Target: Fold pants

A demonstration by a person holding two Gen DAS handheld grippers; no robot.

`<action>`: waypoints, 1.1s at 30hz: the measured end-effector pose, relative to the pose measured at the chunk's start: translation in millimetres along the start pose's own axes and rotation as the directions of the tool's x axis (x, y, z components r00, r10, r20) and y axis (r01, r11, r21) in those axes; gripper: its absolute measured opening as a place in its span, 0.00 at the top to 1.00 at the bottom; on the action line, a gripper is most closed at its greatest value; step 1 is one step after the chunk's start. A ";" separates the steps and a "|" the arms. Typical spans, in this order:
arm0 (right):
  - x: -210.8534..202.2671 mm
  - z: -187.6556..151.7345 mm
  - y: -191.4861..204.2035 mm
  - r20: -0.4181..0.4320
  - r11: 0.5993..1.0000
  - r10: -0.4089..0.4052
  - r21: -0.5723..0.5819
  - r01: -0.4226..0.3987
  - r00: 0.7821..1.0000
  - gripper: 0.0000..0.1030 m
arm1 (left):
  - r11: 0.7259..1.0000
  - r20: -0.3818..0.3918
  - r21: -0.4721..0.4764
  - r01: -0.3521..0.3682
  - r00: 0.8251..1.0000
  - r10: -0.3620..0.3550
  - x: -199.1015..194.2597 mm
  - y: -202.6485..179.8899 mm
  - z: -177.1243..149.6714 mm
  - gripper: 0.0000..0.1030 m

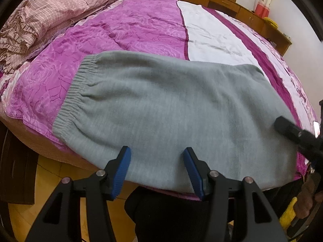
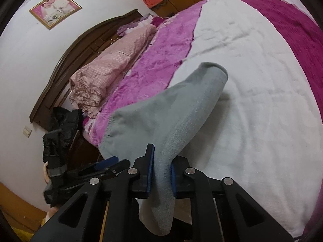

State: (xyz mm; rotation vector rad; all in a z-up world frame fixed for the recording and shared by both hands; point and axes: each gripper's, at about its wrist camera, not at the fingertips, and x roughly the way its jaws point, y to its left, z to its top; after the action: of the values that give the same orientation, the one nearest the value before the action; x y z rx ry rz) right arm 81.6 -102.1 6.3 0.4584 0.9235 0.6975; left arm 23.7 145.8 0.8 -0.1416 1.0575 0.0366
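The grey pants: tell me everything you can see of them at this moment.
The grey pants are a soft, fine-knit fabric with a ribbed elastic waistband. They lie spread along the near edge of the bed, across its purple and white cover. The right gripper is shut on a bunched fold, lifting that end off the cover, with some cloth drooping below its jaws. The left gripper is open above the flat part, its pads not pinching the cloth.
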 end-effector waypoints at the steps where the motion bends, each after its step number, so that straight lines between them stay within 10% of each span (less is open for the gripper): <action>1: -1.1 1.2 2.1 0.003 1.000 0.005 -0.002 -0.005 1.000 0.94 | 1.000 0.000 0.000 0.001 1.000 -0.001 0.6 0.0 -0.3 0.44; 33: 8.0 42.0 95.2 -0.027 0.972 0.100 -0.212 -0.104 0.995 0.95 | 0.996 0.093 -0.076 -0.042 0.994 0.049 -41.7 54.6 25.4 0.44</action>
State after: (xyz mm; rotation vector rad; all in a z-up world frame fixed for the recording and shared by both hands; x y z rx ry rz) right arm 87.5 -33.1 84.3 0.3110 0.8339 0.8853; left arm 19.9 204.8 43.9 -0.1812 0.9651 0.1225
